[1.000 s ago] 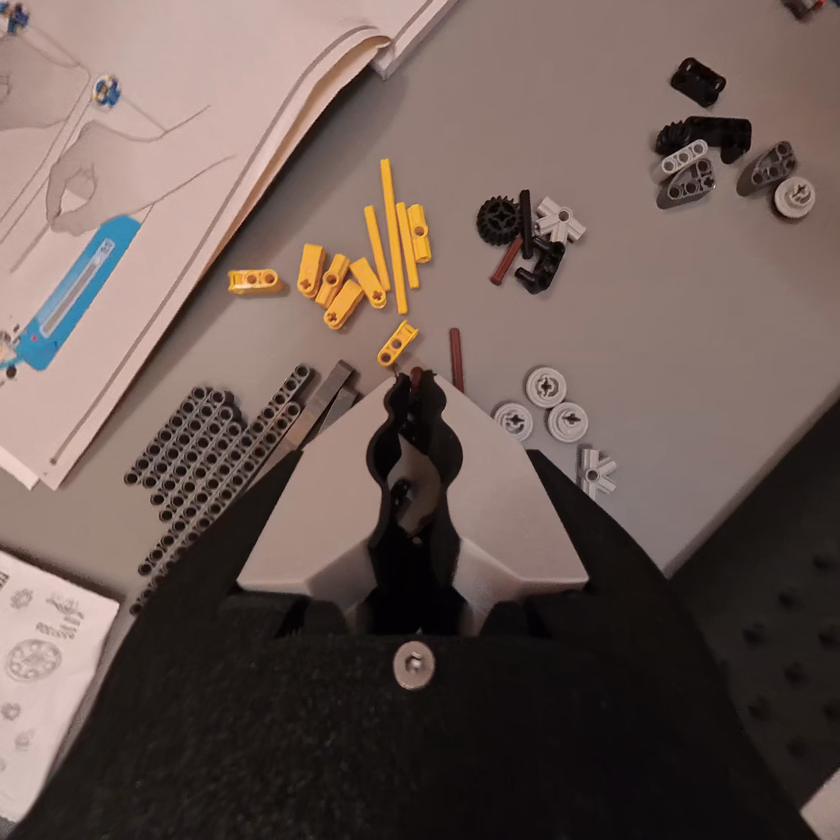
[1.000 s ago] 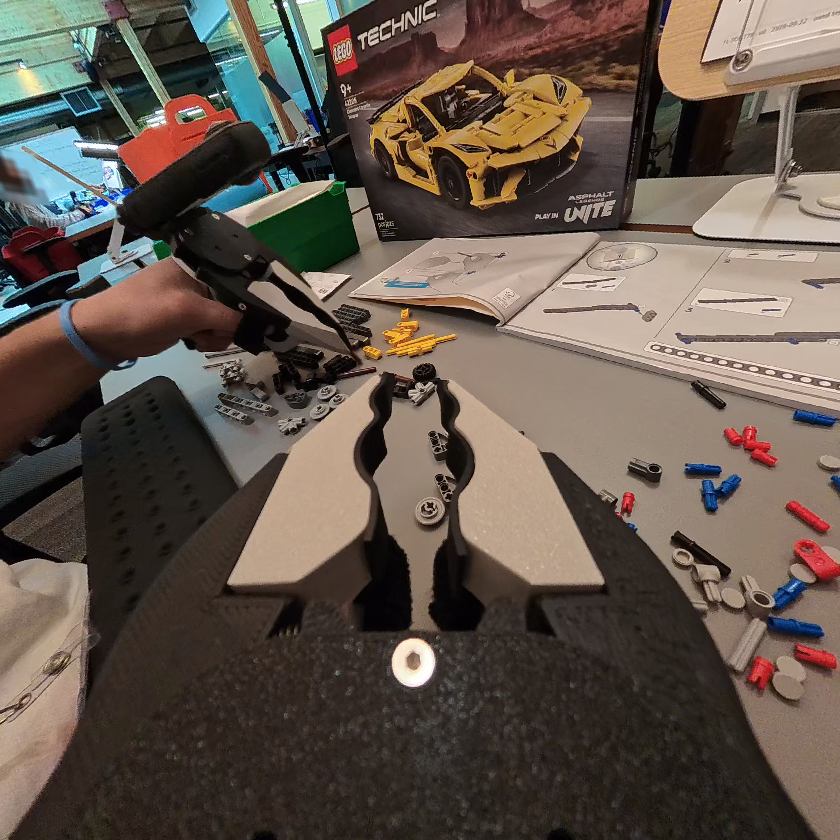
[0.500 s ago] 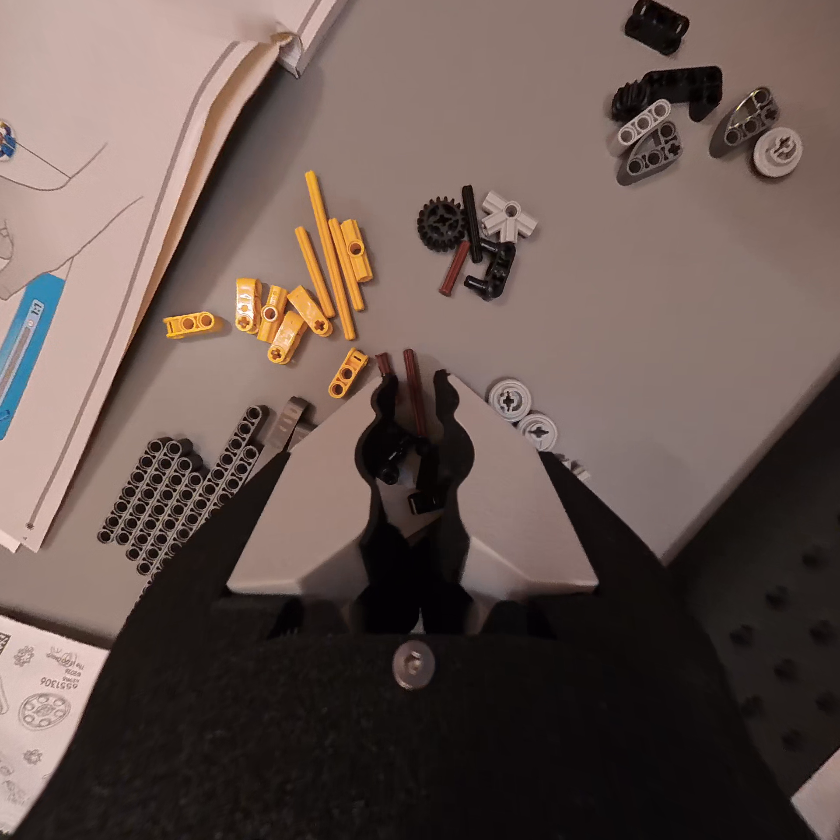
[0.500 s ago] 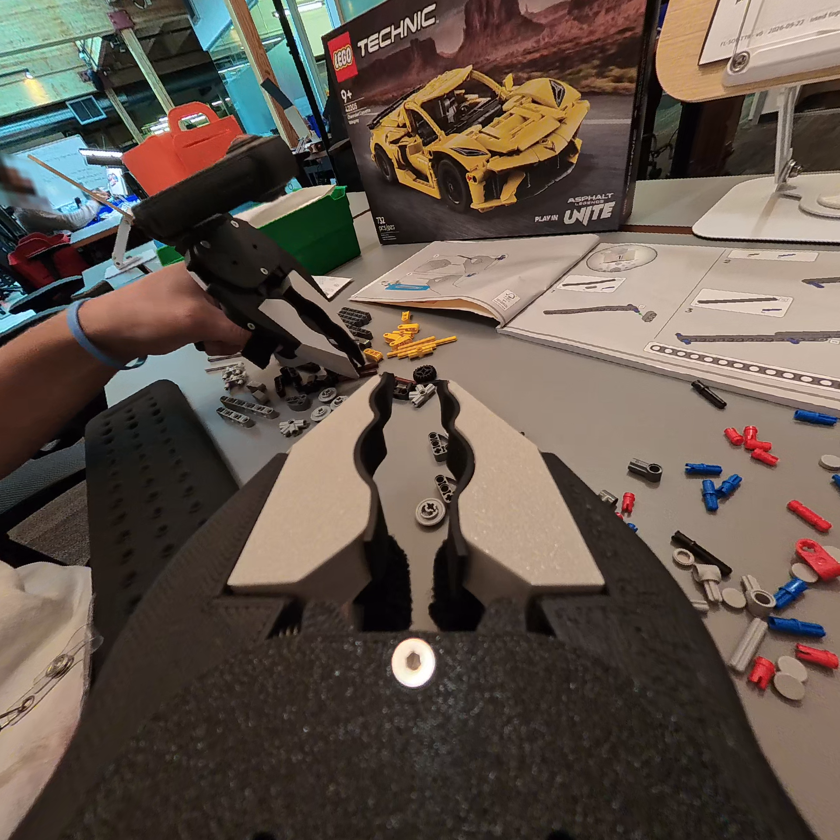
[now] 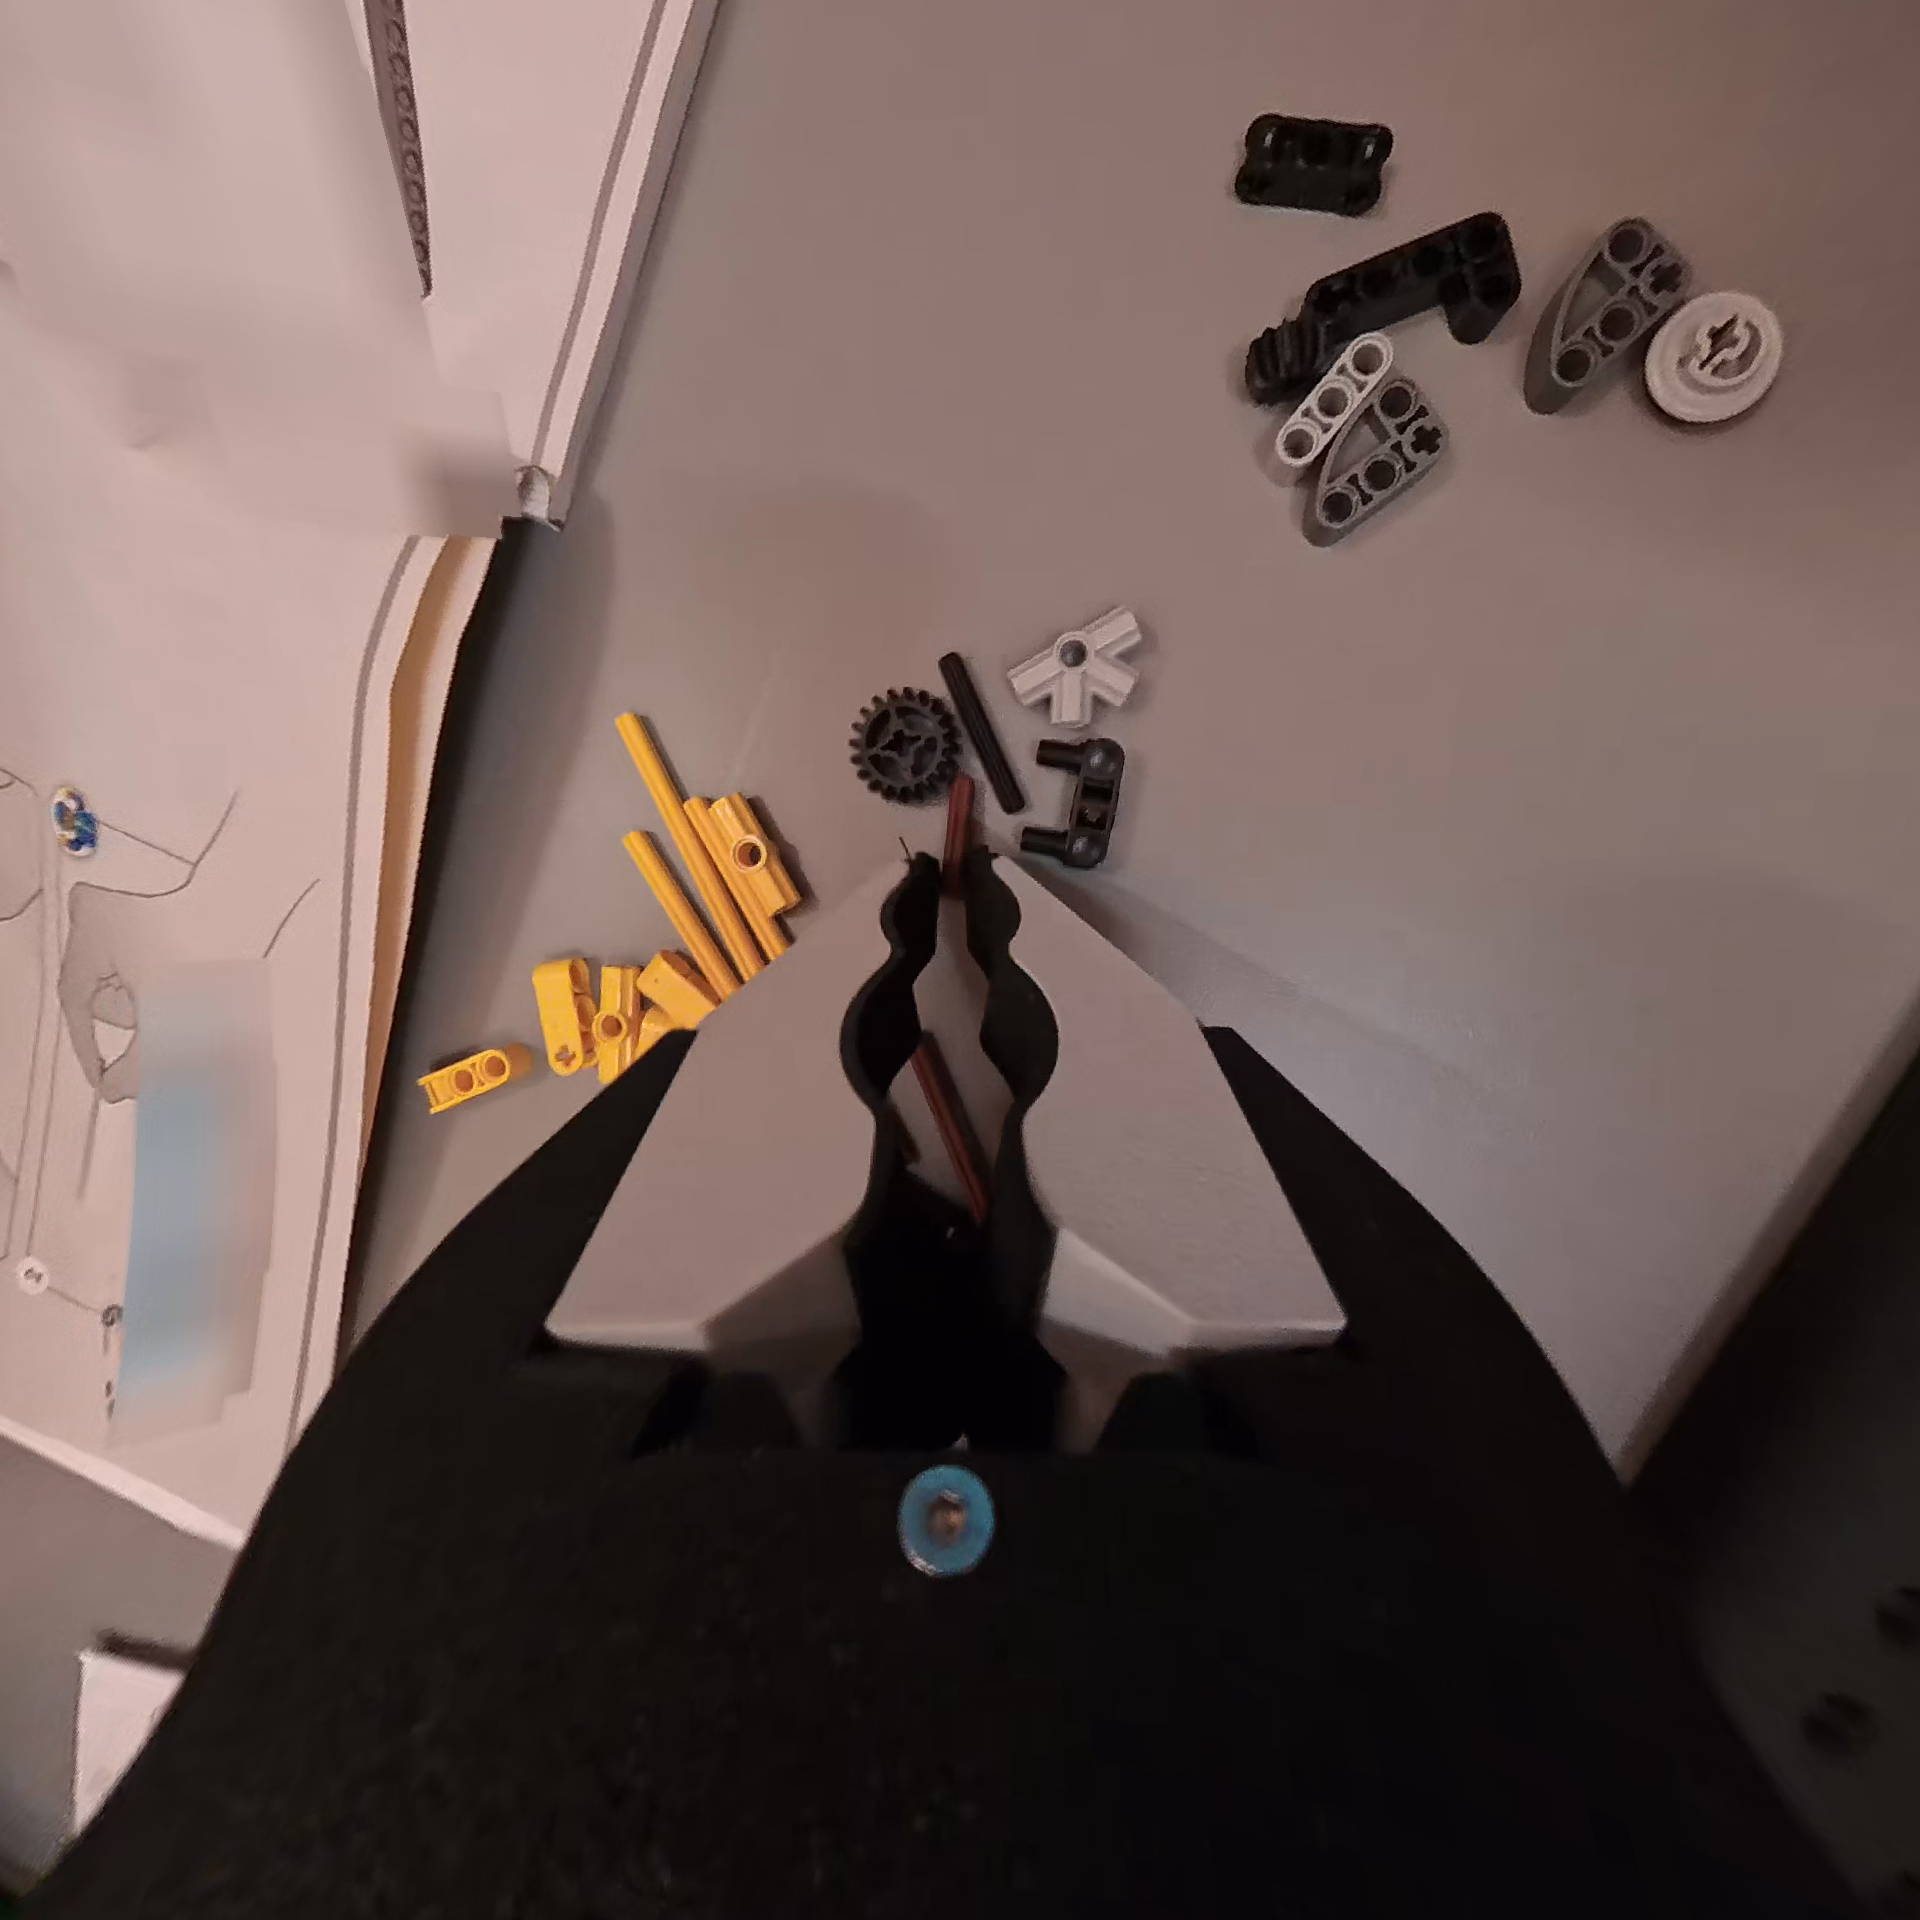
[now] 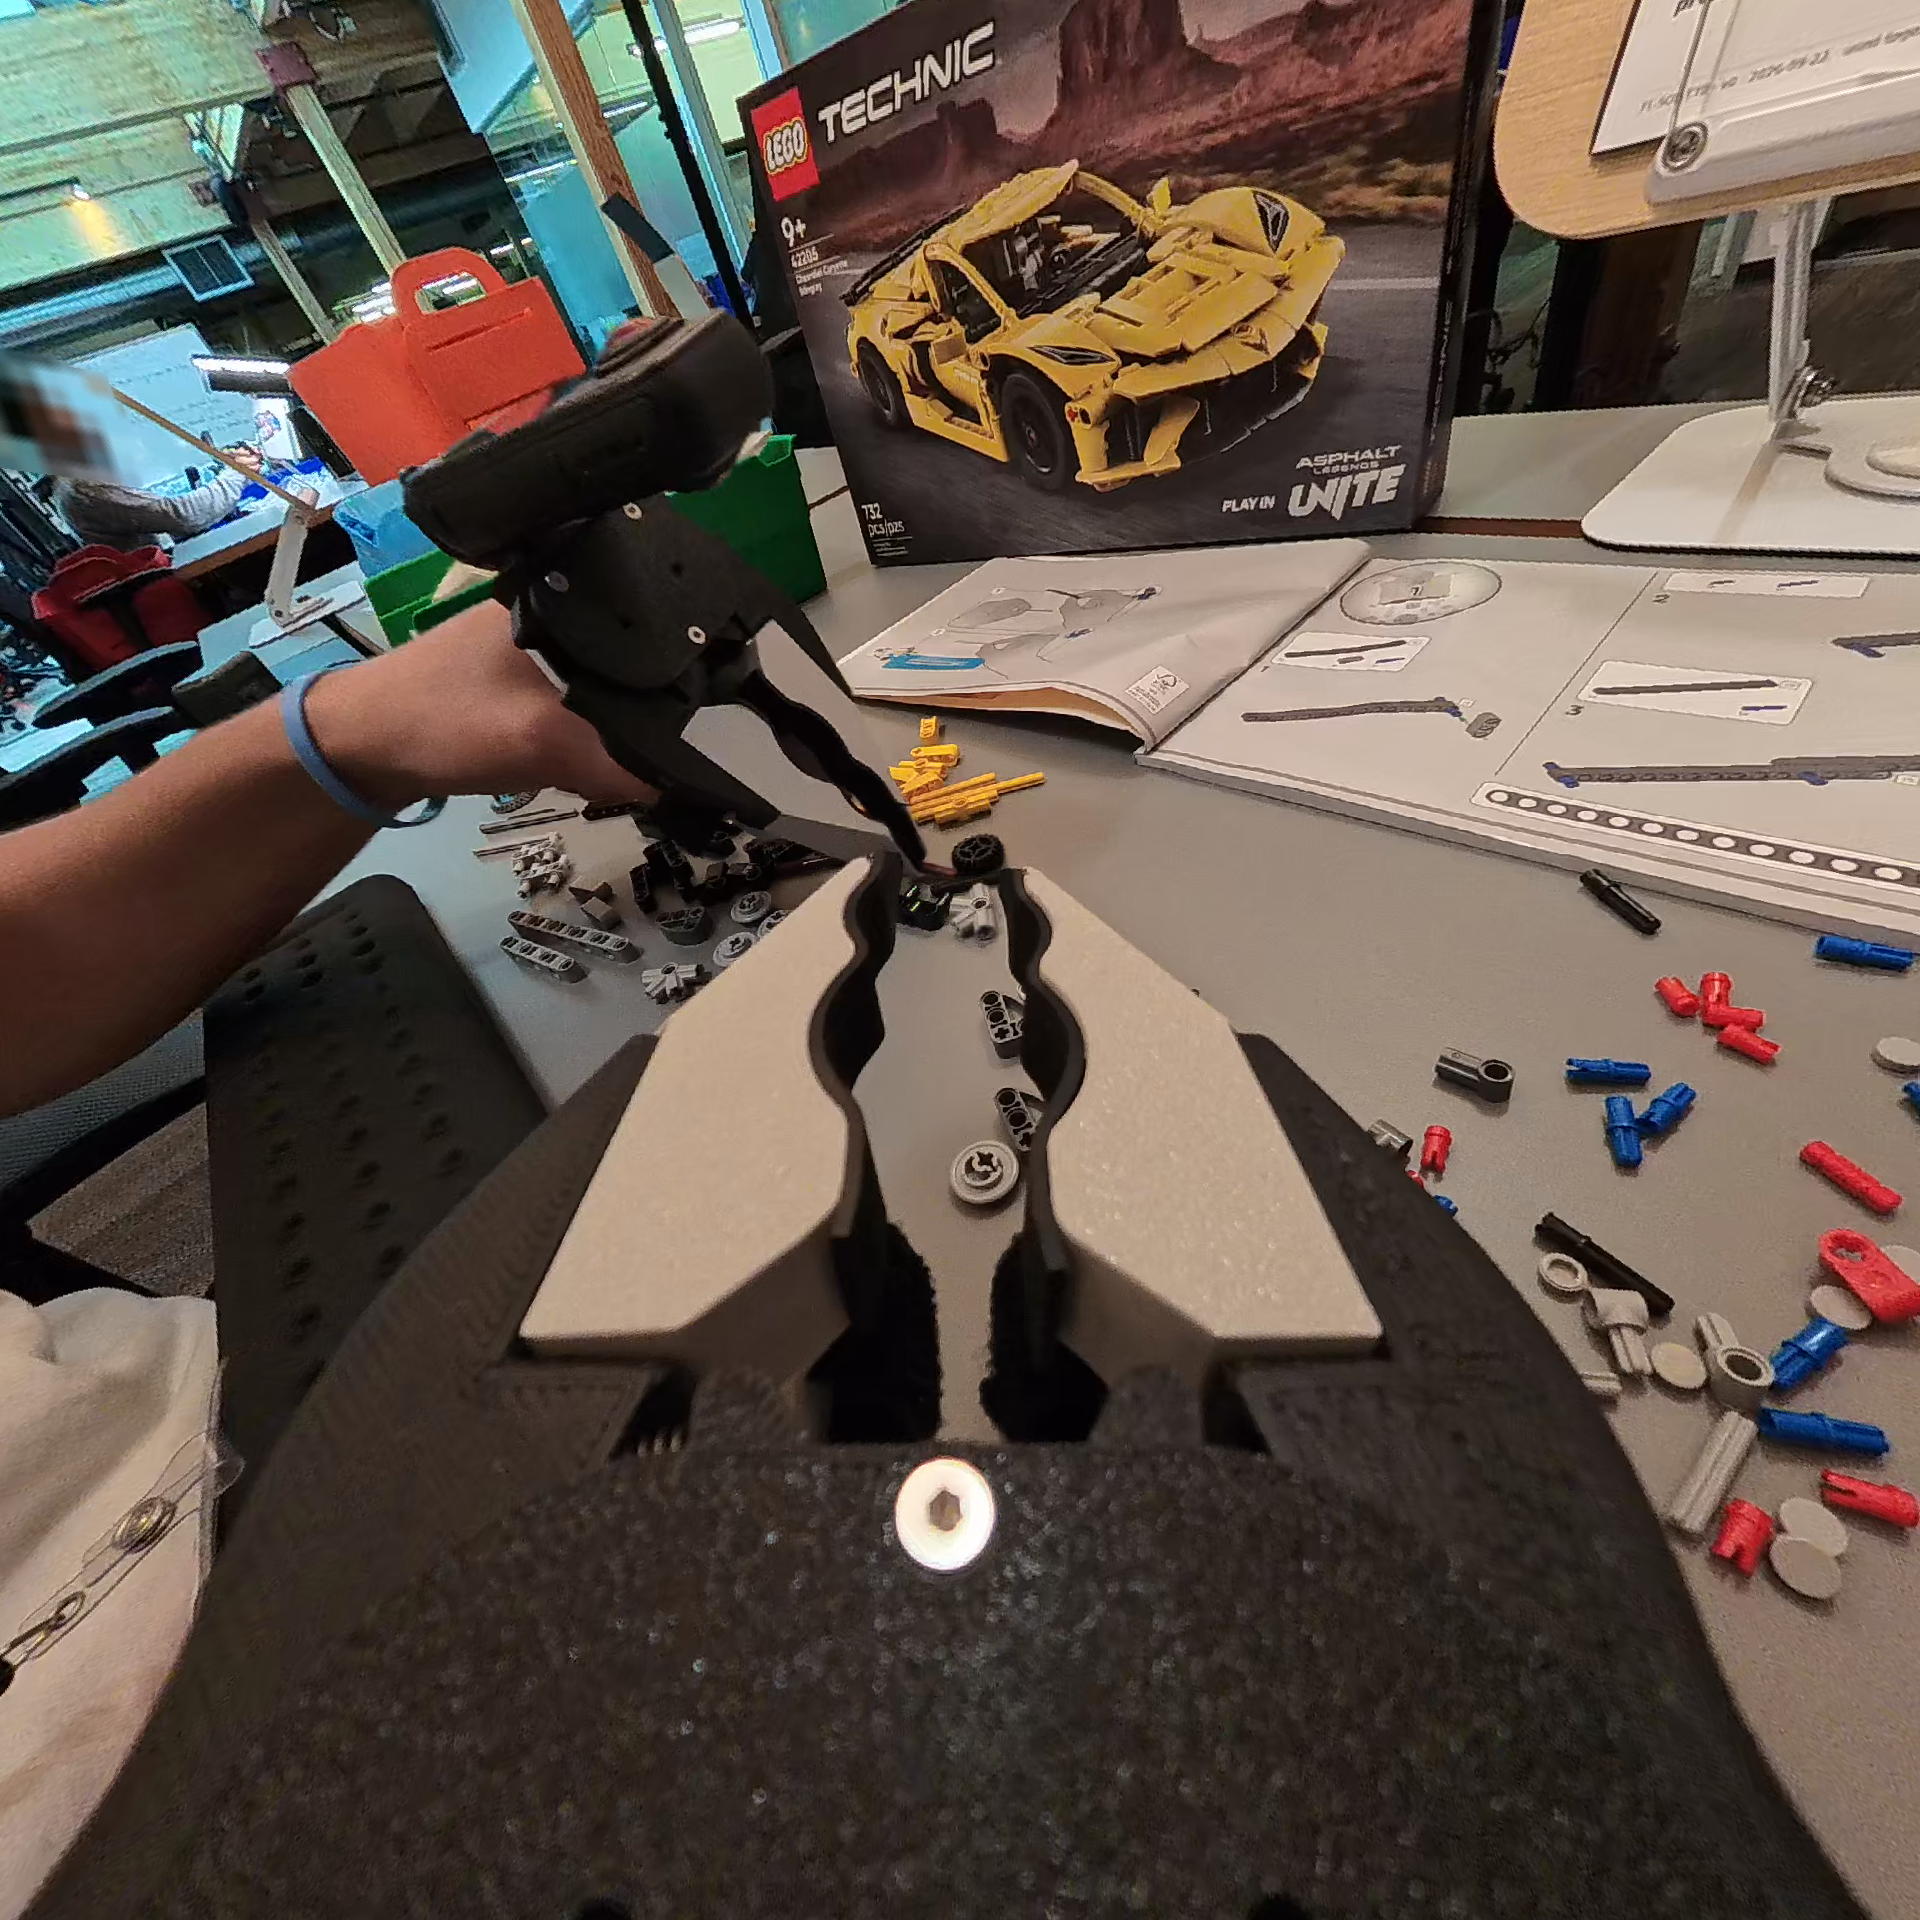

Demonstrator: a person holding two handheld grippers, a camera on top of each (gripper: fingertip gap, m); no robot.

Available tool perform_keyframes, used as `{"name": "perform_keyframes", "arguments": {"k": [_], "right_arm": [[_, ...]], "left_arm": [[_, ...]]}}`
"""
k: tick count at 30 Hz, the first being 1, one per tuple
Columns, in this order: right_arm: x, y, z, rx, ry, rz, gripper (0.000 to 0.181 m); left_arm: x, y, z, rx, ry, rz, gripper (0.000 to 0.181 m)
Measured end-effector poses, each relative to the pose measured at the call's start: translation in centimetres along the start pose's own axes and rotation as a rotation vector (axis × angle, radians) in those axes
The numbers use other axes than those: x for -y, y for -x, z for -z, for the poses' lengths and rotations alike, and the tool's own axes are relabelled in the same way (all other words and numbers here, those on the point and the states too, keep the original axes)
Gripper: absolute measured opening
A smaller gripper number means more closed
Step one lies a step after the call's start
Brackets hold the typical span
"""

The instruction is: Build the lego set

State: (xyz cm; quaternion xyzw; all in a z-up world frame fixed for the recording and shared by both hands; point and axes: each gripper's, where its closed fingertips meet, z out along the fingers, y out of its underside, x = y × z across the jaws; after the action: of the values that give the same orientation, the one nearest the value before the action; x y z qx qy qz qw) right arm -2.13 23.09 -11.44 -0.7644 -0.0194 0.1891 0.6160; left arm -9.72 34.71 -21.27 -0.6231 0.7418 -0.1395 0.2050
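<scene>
My left gripper (image 5: pixel 953 871) points down at the grey table (image 5: pixel 1351 831). Its jaws stand nearly together on the near end of a dark red axle (image 5: pixel 959 826) that lies beside a black gear (image 5: pixel 904 743) and a black axle (image 5: pixel 982 732). A second dark red axle (image 5: pixel 948 1127) lies on the table under the fingers. In the right wrist view a hand holds the left gripper (image 6: pixel 916 854) with its tips down by the gear (image 6: pixel 977 854). My right gripper (image 6: pixel 945 883) hovers open and empty over a grey round piece (image 6: pixel 982 1174).
Yellow pieces (image 5: pixel 707 883) lie left of the left gripper's tips, and grey and black beams (image 5: pixel 1382 343) far right. The open instruction booklet (image 6: pixel 1455 665) and the set box (image 6: pixel 1122 291) stand behind. Red and blue pins (image 6: pixel 1662 1101) lie right. A black perforated mat (image 6: pixel 332 1091) borders the table's left edge. Across from one pair of fingers to the other is roughly 15 cm. From my right tips it is roughly 9 cm to the grey round piece (image 6: pixel 982 1174); from my left, 15 cm. Look for it in the left wrist view (image 5: pixel 1737 351) too.
The left gripper opened, let go of a dark red piece, moved forward to the gear cluster and closed on the axle there. The right gripper has not moved.
</scene>
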Motion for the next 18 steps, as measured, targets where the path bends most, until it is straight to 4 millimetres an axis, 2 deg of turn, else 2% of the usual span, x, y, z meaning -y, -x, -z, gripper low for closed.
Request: {"name": "perform_keyframes", "arguments": {"k": [3, 6, 9, 11, 14, 18], "right_arm": [[0.0, 0.0, 0.0, -0.001, 0.002, 0.003, 0.02], [0.0, 0.0, 0.0, 0.001, 0.001, 0.001, 0.02], [0.0, 0.1, 0.0, 0.002, 0.003, 0.002, 0.02], [-0.1, 0.1, 0.0, 0.002, 0.006, 0.004, 0.02], [-0.1, 0.1, -0.1, 0.0, 0.006, 0.008, 0.02], [0.0, 0.1, 0.0, 0.0, 0.003, 0.004, 0.02]], "left_arm": [[-0.4, 0.9, 1.5, 0.072, -0.012, 0.042, 0.002], [-2.1, 0.6, 3.1, 0.086, 0.023, 0.147, 0.002], [-4.1, -0.7, 3.2, 0.068, 0.091, 0.227, 0.003], [-5.0, -0.9, 2.8, 0.095, 0.124, 0.233, 0.003], [-4.9, -1.4, 2.5, 0.076, 0.117, 0.257, 0.005], [-3.2, -1.3, 2.3, 0.064, 0.051, 0.286, 0.021]]}}
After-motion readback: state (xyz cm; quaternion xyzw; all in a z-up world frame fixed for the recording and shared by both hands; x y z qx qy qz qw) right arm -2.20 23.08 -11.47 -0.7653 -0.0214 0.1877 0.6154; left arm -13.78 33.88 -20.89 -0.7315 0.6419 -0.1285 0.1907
